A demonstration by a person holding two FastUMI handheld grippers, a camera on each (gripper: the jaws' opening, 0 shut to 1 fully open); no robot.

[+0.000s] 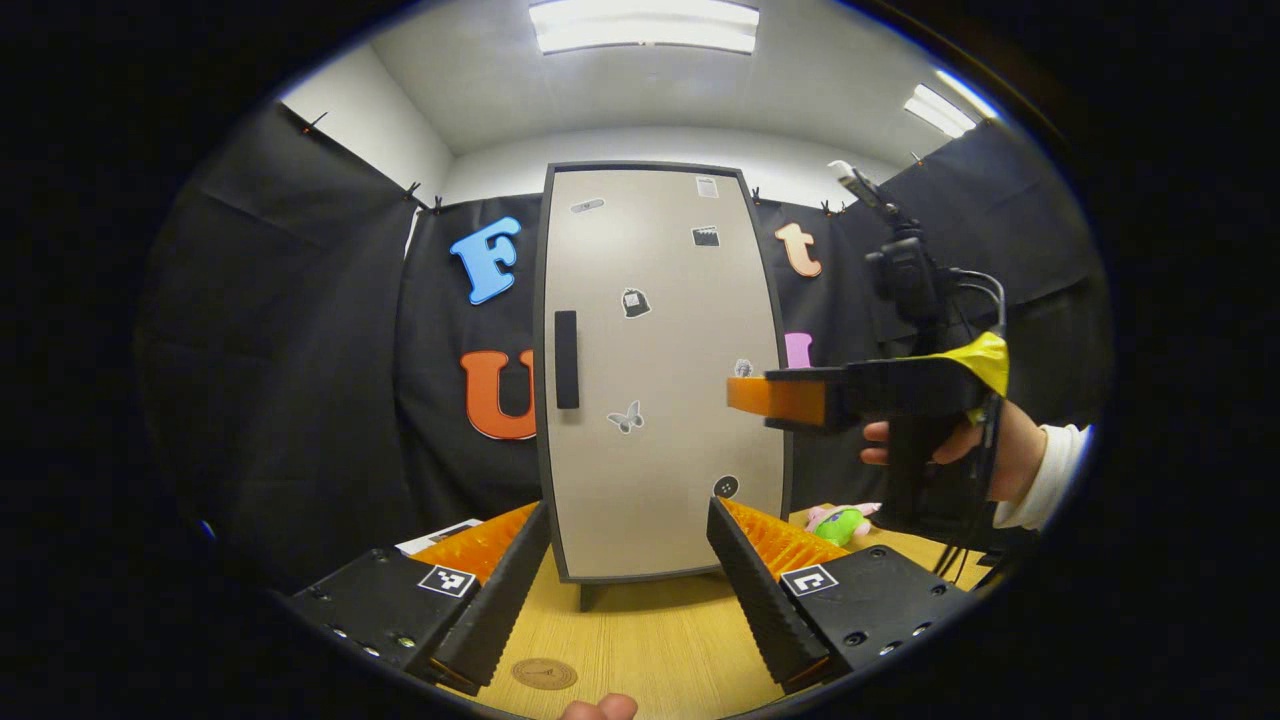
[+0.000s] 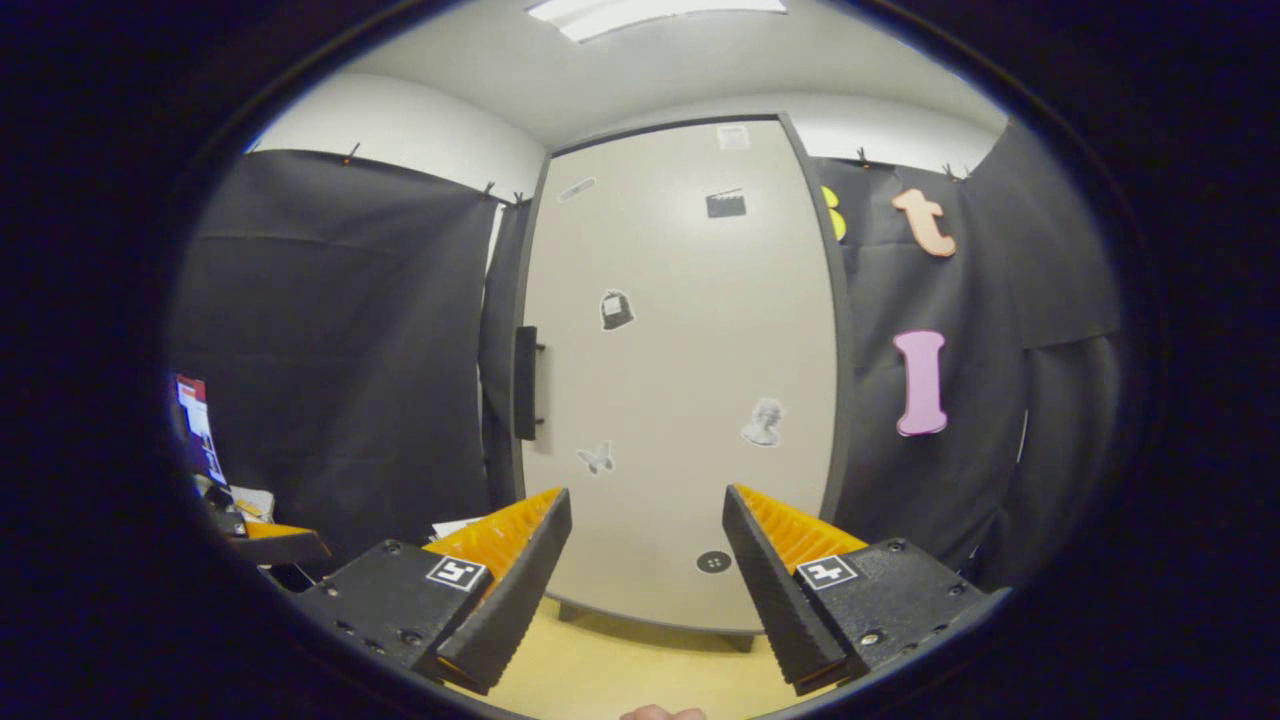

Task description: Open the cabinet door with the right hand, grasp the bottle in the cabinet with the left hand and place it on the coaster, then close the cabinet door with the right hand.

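A tall beige cabinet [image 1: 660,400] with a dark frame stands on the wooden table, its door [image 2: 690,380] closed and hiding what is inside. A black bar handle [image 1: 566,358] [image 2: 525,382] sits on the door's left edge. On the table near me lies a round brown coaster [image 1: 544,673]. My left gripper [image 1: 630,515] is open in front of the cabinet's lower part, holding nothing. A hand holds my right gripper [image 1: 750,395] level at the door's right side; in its own view that gripper [image 2: 647,498] is open and faces the door, right of the handle.
A green and pink plush toy [image 1: 840,520] lies on the table [image 1: 660,640] to the right of the cabinet. A white sheet [image 1: 440,535] lies to its left. Black cloth walls close in behind and on both sides.
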